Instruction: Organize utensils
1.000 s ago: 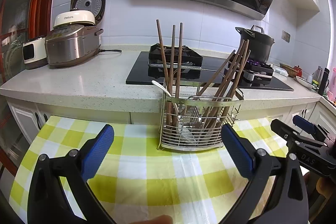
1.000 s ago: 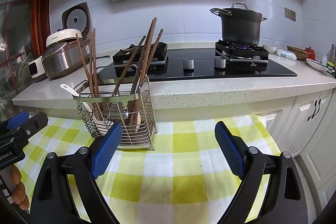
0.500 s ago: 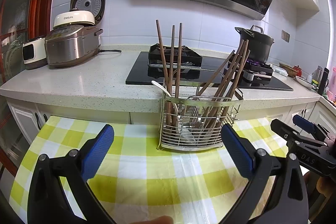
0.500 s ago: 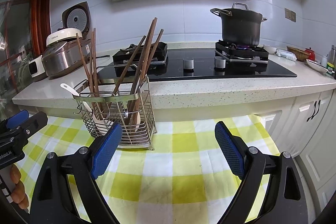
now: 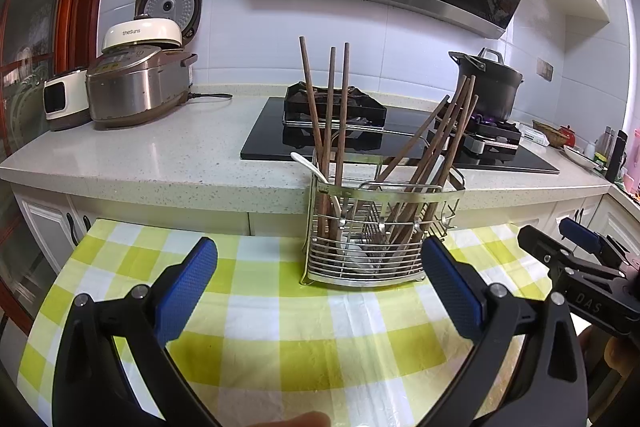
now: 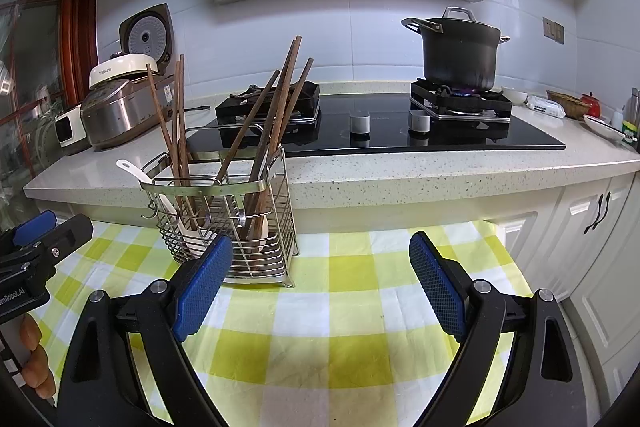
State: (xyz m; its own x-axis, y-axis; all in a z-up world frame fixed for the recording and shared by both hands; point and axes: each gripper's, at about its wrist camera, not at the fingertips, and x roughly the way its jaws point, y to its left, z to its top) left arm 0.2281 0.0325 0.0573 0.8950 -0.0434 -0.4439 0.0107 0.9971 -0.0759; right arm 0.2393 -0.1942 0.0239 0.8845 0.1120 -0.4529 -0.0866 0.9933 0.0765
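A wire utensil rack [image 5: 372,247] [image 6: 256,251] stands on the yellow-checked tablecloth [image 5: 280,307] [image 6: 340,327] near its far edge. Brown chopsticks [image 5: 332,115] [image 6: 276,107] stick up from its two compartments, and a white spoon [image 5: 308,163] [image 6: 132,169] leans out on the left side. My left gripper [image 5: 320,279] hovers open just in front of the rack, nothing between its blue pads. My right gripper [image 6: 320,275] is open too, to the right of the rack, with nothing held. Each gripper shows at the edge of the other's view.
Behind the cloth runs a speckled counter [image 5: 160,155] with rice cookers [image 5: 136,87] at the left, a black hob [image 6: 380,131] and a black pot [image 6: 460,51] over a lit burner. White cabinet doors [image 6: 592,227] stand to the right. A person's fingers [image 6: 36,367] hold the left gripper.
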